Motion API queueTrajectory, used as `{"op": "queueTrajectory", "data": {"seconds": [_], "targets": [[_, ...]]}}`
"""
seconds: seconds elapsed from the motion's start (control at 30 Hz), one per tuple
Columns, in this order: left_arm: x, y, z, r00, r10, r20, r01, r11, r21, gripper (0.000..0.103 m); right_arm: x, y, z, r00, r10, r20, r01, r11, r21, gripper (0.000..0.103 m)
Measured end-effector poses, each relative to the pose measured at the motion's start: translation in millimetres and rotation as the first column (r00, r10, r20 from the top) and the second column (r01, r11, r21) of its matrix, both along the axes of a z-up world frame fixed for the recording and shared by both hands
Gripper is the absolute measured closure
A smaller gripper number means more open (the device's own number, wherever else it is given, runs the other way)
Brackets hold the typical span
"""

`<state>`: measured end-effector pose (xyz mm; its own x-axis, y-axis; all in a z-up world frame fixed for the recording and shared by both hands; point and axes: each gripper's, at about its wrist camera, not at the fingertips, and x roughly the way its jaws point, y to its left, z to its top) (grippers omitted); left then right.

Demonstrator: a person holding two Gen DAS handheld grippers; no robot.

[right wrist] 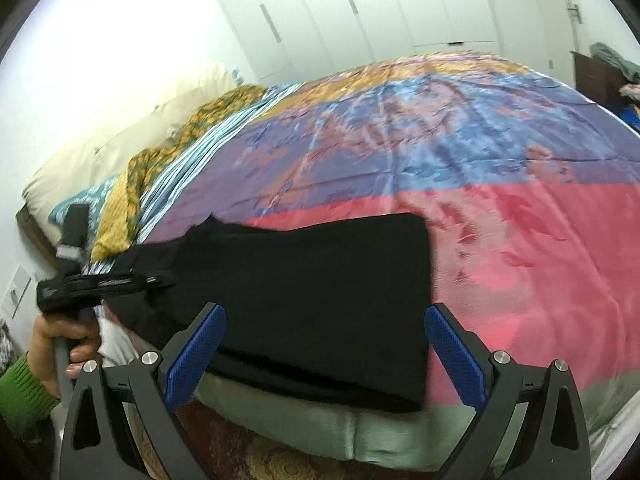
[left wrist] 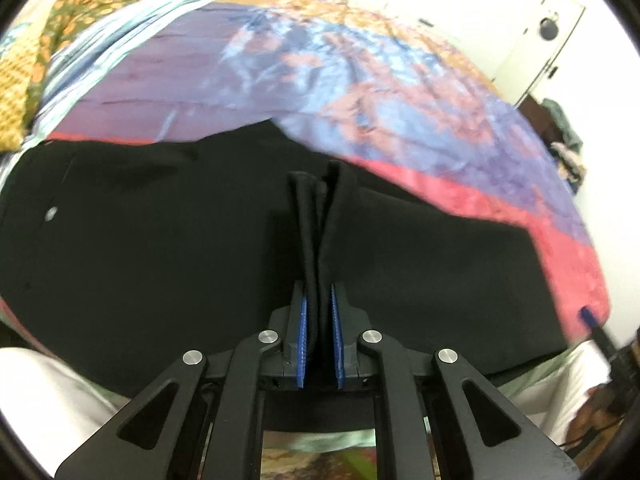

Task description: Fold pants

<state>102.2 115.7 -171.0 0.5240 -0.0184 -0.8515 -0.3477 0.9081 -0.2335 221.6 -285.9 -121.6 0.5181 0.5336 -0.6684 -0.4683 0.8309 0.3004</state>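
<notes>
The black pants lie flat along the near edge of the bed. A raised fold of their fabric stands pinched between the blue pads of my left gripper, which is shut on it. In the right wrist view the pants stretch from the left gripper at their left end to a straight edge on the right. My right gripper hovers open over that right part, its fingers spread wide with nothing pressed between them. A hand in a green sleeve holds the left gripper's handle.
A glossy bedspread in pink, purple, blue and orange covers the bed. A patterned yellow cloth and a cream pillow lie at its head. White wardrobe doors stand behind. Dark furniture with clothes is at the far right.
</notes>
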Motion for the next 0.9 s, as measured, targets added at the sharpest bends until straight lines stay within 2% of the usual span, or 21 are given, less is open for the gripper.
{"op": "queueTrajectory", "data": {"seconds": [0.07,0.23,0.33,0.37,0.4,0.43,0.47,0.57,0.67,0.77,0.83,0.9], "targets": [[0,3,-14,1.0,0.004,-0.03,-0.004,1.0,0.001,0.094,3,4,2,1.0,0.012,-0.004,-0.012,1.0,-0.007,0.004],[2,-9,-16,0.999,-0.029,-0.021,0.03,0.999,0.044,0.093,11,41,18,0.981,0.186,0.047,-0.185,0.982,-0.036,0.004],[5,-11,-18,0.999,-0.032,-0.025,0.033,0.998,0.058,0.092,19,55,-4,0.955,0.292,-0.051,-0.293,0.956,-0.023,0.004],[4,-11,-20,0.999,-0.035,-0.023,0.036,0.998,0.049,0.091,26,58,-31,0.938,0.302,-0.169,-0.315,0.947,-0.058,0.004],[4,-11,-21,0.999,-0.043,-0.02,0.044,0.999,0.03,0.091,31,56,-55,0.922,0.282,-0.266,-0.316,0.944,-0.092,0.004],[3,-11,-20,0.999,-0.043,-0.023,0.044,0.998,0.038,0.091,30,52,-66,0.918,0.283,-0.277,-0.318,0.944,-0.09,0.004],[3,-12,-20,0.999,-0.048,-0.025,0.049,0.998,0.05,0.091,26,48,-63,0.927,0.301,-0.223,-0.325,0.942,-0.079,0.005],[4,-15,-20,0.998,-0.055,-0.029,0.057,0.996,0.065,0.091,27,58,-48,0.923,0.301,-0.241,-0.339,0.932,-0.132,0.005],[5,-13,-21,0.998,-0.052,-0.028,0.053,0.997,0.052,0.09,44,62,-16,0.937,0.285,-0.201,-0.304,0.95,-0.071,0.005],[3,-13,-21,0.998,-0.052,-0.027,0.053,0.997,0.052,0.09,71,65,-2,0.951,0.252,-0.178,-0.261,0.965,-0.028,0.005],[3,-13,-21,0.998,-0.052,-0.027,0.053,0.997,0.054,0.09,92,66,-11,0.949,0.229,-0.217,-0.235,0.972,-0.001,0.005],[3,-13,-22,0.998,-0.053,-0.026,0.054,0.997,0.047,0.089,112,67,-45,0.925,0.19,-0.329,-0.214,0.976,-0.04,0.005]]}}
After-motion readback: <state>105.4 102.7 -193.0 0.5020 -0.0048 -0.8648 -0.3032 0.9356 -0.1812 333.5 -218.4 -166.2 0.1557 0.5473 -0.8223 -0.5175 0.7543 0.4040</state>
